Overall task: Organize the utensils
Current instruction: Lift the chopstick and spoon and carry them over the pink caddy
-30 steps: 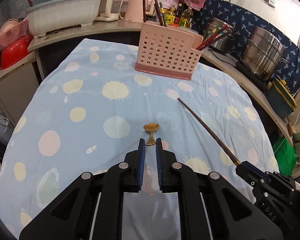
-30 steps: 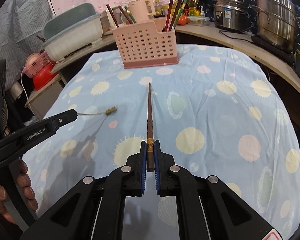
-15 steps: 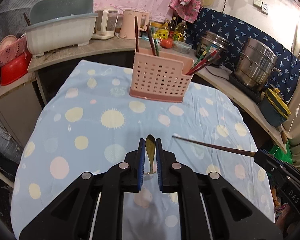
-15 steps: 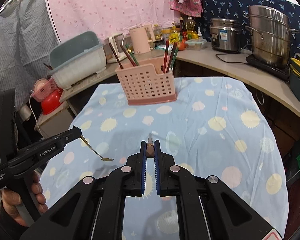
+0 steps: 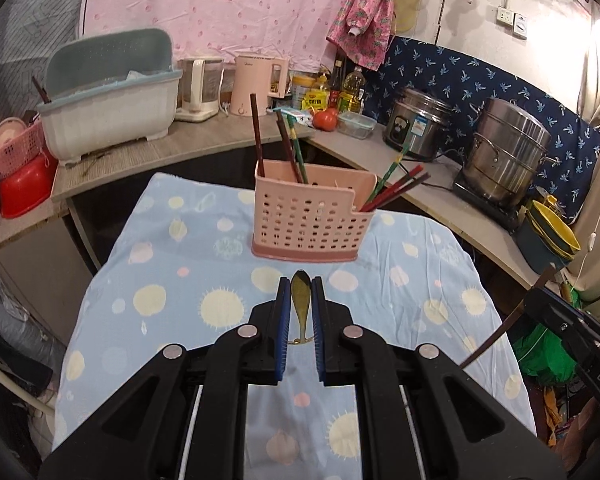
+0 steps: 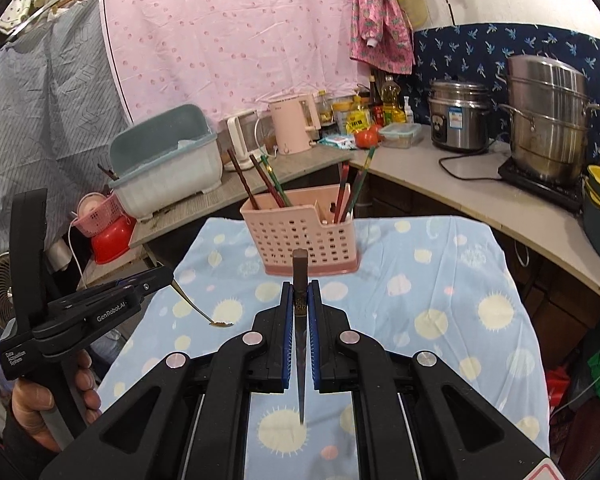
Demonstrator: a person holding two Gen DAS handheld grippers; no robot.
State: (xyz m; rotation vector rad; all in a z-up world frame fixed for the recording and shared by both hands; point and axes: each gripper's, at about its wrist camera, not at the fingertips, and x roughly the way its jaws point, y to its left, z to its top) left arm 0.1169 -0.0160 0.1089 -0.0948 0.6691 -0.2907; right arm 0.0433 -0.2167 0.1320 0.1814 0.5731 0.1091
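Observation:
My left gripper is shut on the handle of a small brass spoon, held above the table. From the right wrist view the same left gripper has the spoon hanging down, bowl lowest. A dark brown chopstick is clamped in my right gripper, square end up, tip pointing down toward me. The right gripper also shows at the right edge of the left wrist view with the chopstick. Ahead stands the pink perforated utensil holder, also, with several chopsticks in it.
The table wears a light blue cloth with pale dots. Behind it runs a counter with a white dish rack, a pink kettle, bottles, a rice cooker and a steel steamer pot. A hand holds the left gripper.
Both grippers have risen off the cloth, lifting the spoon and the chopstick. The chopstick has swung from lying forward to standing steeply. The holder now sits lower in both views.

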